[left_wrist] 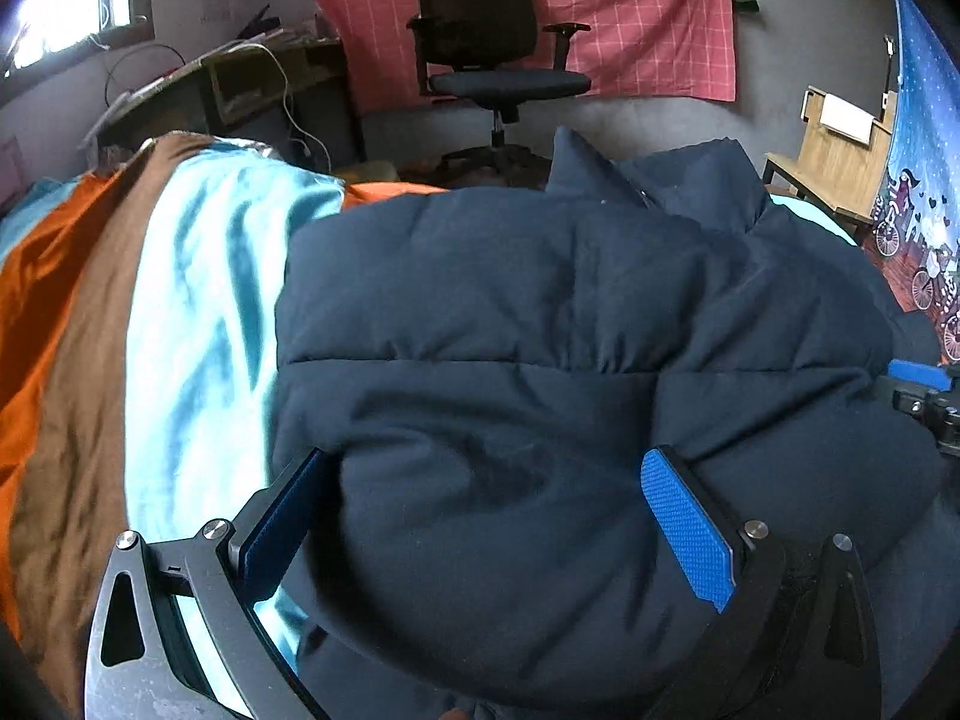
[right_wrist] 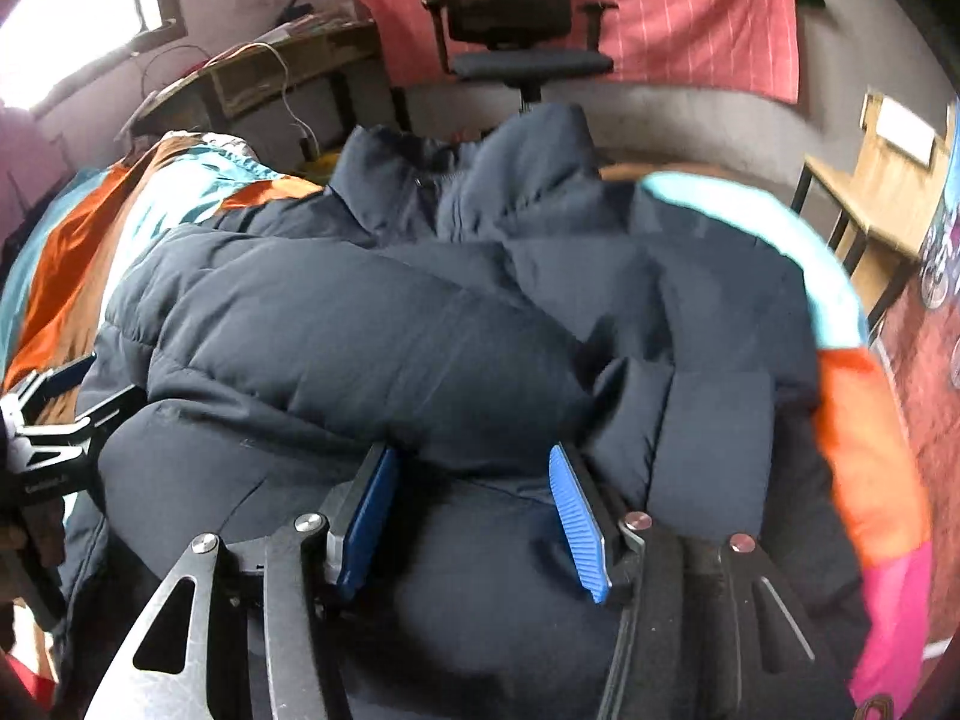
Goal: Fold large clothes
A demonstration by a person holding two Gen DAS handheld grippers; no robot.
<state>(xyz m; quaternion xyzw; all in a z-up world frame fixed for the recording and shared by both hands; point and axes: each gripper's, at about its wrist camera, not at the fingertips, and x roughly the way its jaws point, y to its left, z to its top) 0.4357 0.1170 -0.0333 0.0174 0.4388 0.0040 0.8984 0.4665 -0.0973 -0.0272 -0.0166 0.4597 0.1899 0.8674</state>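
A dark navy puffer jacket lies on a bed covered with a sheet striped in orange, brown and light blue. The jacket occupies the near and right part of the bed; the left part of the sheet is bare. The collar points toward the far edge of the bed.

Left gripper: the jaws stand wide apart, and a thick bulge of the jacket's near hem fills the gap between them. The left pad sits at the jacket's left edge, over the light blue stripe. The right pad presses into the padding. Whether the jaws clamp the fabric cannot be told.

Right gripper: the jaws are moderately spread, with a padded fold of the jacket between the blue pads. A sleeve lies folded across the jacket's body, just beyond the fingertips. A firm grip cannot be confirmed.

In the right wrist view, the left gripper appears at the jacket's left edge.

Beyond the far edge of the bed stand an office chair, a desk and a pink checked cloth on the wall.
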